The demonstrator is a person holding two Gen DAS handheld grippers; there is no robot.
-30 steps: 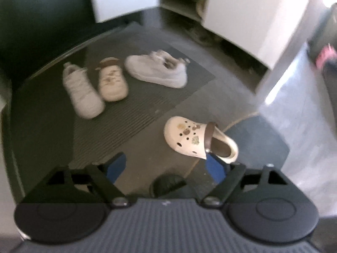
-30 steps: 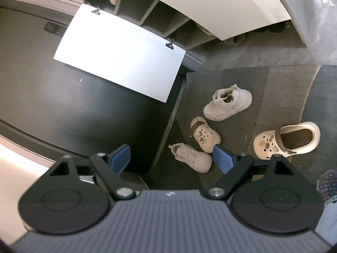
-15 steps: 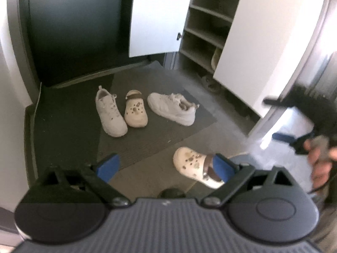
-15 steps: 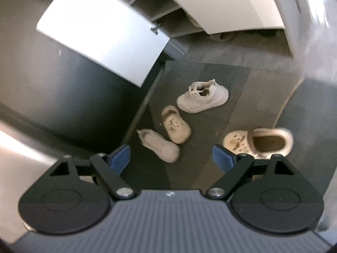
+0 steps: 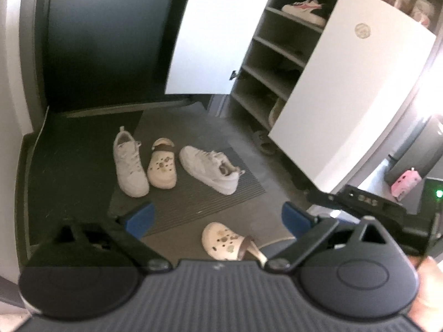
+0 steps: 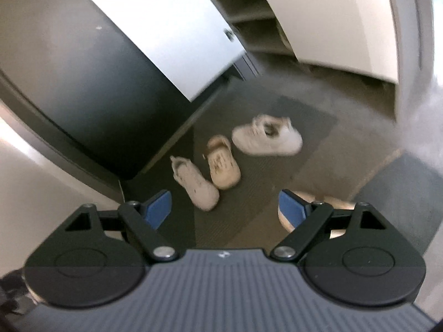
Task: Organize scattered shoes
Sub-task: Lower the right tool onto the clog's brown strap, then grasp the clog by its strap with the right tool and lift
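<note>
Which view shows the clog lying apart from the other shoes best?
The left wrist view: the lone clog shows its whole decorated toe, only the heel hidden behind the gripper body. In the right wrist view it is blurred and mostly covered by a blue finger pad.

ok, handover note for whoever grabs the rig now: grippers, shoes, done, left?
Left hand-held gripper: jaws opening, nothing between them.
Right hand-held gripper: open, empty.
On the mat: left sneaker, clog, second sneaker. Other clog lies apart, off the mat, nearest the grippers.
Cabinet doors open; some shelves hold shoes.
Done: nothing picked up yet.
Left: all four floor shoes to organize.
</note>
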